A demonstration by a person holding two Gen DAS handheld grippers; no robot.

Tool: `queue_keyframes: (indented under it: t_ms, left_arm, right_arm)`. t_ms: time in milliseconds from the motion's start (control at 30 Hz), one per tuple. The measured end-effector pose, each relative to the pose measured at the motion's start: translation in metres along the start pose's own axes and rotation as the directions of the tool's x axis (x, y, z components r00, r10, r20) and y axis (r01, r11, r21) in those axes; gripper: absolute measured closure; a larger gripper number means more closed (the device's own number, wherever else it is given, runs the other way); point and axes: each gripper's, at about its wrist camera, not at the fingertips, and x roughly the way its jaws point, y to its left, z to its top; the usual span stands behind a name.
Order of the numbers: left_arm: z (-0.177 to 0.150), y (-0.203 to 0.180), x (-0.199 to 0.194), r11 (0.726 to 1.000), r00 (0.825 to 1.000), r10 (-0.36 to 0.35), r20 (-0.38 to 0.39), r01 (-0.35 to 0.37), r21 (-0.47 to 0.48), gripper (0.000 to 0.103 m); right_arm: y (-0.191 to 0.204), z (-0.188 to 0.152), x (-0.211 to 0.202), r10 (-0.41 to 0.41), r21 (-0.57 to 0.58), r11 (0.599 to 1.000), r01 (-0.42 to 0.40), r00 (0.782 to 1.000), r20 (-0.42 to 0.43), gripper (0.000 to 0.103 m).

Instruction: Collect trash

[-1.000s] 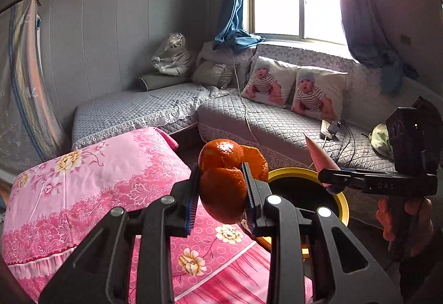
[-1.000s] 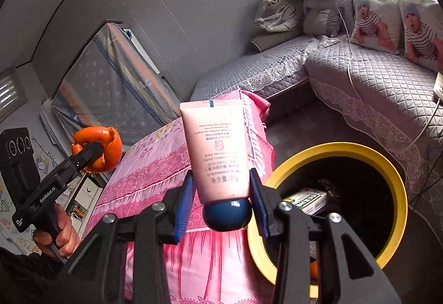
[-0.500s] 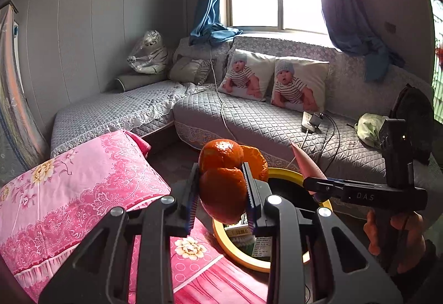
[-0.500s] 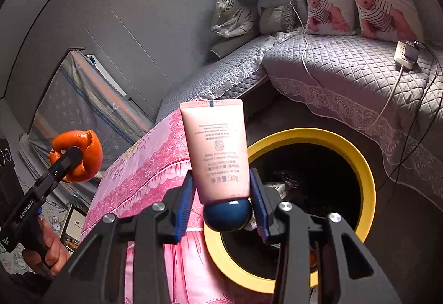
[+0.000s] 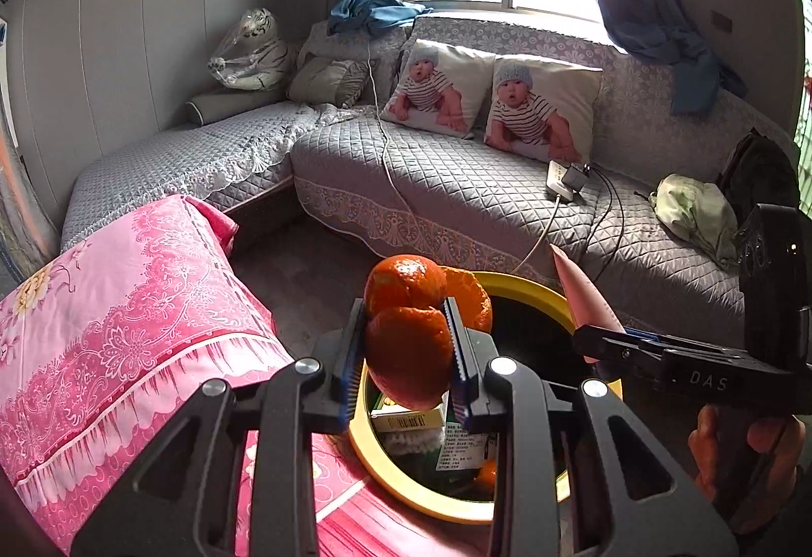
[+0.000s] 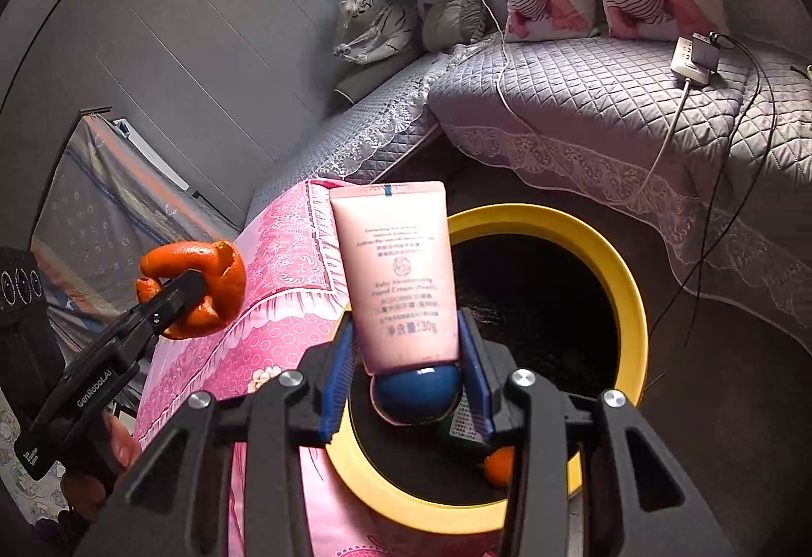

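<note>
My left gripper [image 5: 406, 356] is shut on a curled orange peel [image 5: 408, 334], held above the near rim of a yellow-rimmed black trash bin [image 5: 528, 283]. In the right wrist view that peel [image 6: 198, 288] hangs at the left, over the pink cloth. My right gripper [image 6: 408, 372] is shut on a pink cream tube [image 6: 398, 273] with a blue cap, standing upright over the bin's rim [image 6: 629, 298]. The tube's tip [image 5: 578, 290] also shows in the left wrist view, over the bin. Boxes and a bit of peel lie inside the bin.
A table under a pink floral cloth [image 5: 116, 303] stands left of the bin. A grey quilted corner sofa [image 5: 457, 181] runs behind, with two baby-print pillows, a power strip [image 5: 563, 176] and its cables. A hand [image 5: 746, 450] grips the right tool.
Both grippers have come down and closer to the bin, which now looks larger and nearer under them. The left one swung right, off the pink cloth. Both grips are unchanged.
</note>
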Motion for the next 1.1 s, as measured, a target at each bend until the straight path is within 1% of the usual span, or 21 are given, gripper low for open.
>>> queue_keyframes:
  t_ms: [67,200,367,567,600,667,700,733,767,800,833,900,967,1000,1033,1100]
  left_arm:
    - [-0.002,-0.002,0.012,1.000,1.000,0.001,-0.015,-0.001,0.002,0.076]
    - [-0.007,-0.003,0.039,1.000,0.998,-0.006,-0.068,0.006,-0.007,0.076]
    - [-0.015,-0.002,0.069,1.000,0.990,-0.008,-0.143,0.005,-0.024,0.075]
    - [-0.018,0.006,0.081,0.999,0.983,-0.009,-0.181,-0.001,-0.052,0.075]
    - [-0.017,0.006,0.080,0.998,0.983,-0.011,-0.182,0.001,-0.057,0.074]
    - [-0.015,0.009,0.075,0.997,0.986,-0.001,-0.170,-0.012,-0.073,0.065]
    - [-0.014,0.013,0.070,0.996,0.988,0.011,-0.156,-0.025,-0.086,0.047]
    - [-0.012,0.016,0.063,0.995,0.990,0.020,-0.137,-0.033,-0.099,0.032]
    - [-0.010,0.020,0.057,0.993,0.993,0.031,-0.116,-0.044,-0.109,0.029]
    - [-0.009,0.024,0.050,0.992,0.994,0.045,-0.101,-0.056,-0.116,0.025]
    - [-0.007,0.028,0.043,0.990,0.995,0.052,-0.089,-0.063,-0.127,0.019]
    - [-0.006,0.039,0.027,0.984,0.996,0.072,-0.060,-0.080,-0.161,0.011]
    - [-0.006,0.050,0.007,0.979,0.997,0.071,-0.018,-0.073,-0.188,0.008]
    - [-0.006,0.055,-0.004,0.977,0.996,0.090,0.005,-0.087,-0.194,0.008]
    - [-0.006,0.059,-0.015,0.975,0.993,0.118,0.028,-0.110,-0.195,0.008]
    - [-0.007,0.066,-0.038,0.968,0.980,0.186,0.065,-0.171,-0.185,0.008]
  right_arm:
    - [-0.003,-0.001,0.004,-0.004,0.015,1.000,0.004,1.000,-0.007,0.066]
    - [-0.012,-0.002,0.016,-0.036,0.045,0.998,0.038,0.999,-0.031,0.066]
    - [-0.022,-0.005,0.031,-0.060,0.083,0.994,0.066,0.996,-0.068,0.066]
    - [-0.025,-0.003,0.043,-0.112,0.087,0.989,0.120,0.989,-0.092,0.066]
    - [-0.023,-0.002,0.043,-0.133,0.080,0.987,0.140,0.987,-0.089,0.066]
    - [-0.019,0.000,0.039,-0.180,0.063,0.981,0.185,0.981,-0.071,0.065]
    - [-0.016,0.000,0.035,-0.197,0.060,0.978,0.201,0.978,-0.064,0.064]
    - [-0.016,0.002,0.032,-0.206,0.059,0.976,0.209,0.977,-0.053,0.055]
    - [-0.014,0.002,0.028,-0.215,0.059,0.974,0.217,0.976,-0.039,0.050]
    - [-0.013,0.003,0.023,-0.227,0.061,0.972,0.228,0.974,-0.027,0.040]
    - [-0.012,0.004,0.020,-0.237,0.060,0.969,0.238,0.971,-0.020,0.040]
    - [-0.008,0.005,0.013,-0.265,0.051,0.963,0.265,0.964,-0.003,0.040]
    - [-0.001,0.004,0.006,-0.309,0.024,0.951,0.308,0.951,0.033,0.036]
    - [0.004,0.004,0.002,-0.328,0.013,0.945,0.328,0.943,0.060,0.027]
    - [0.008,0.002,-0.001,-0.345,0.002,0.938,0.346,0.934,0.088,0.019]
    - [0.020,0.000,-0.005,-0.381,-0.028,0.921,0.388,0.915,0.134,0.015]
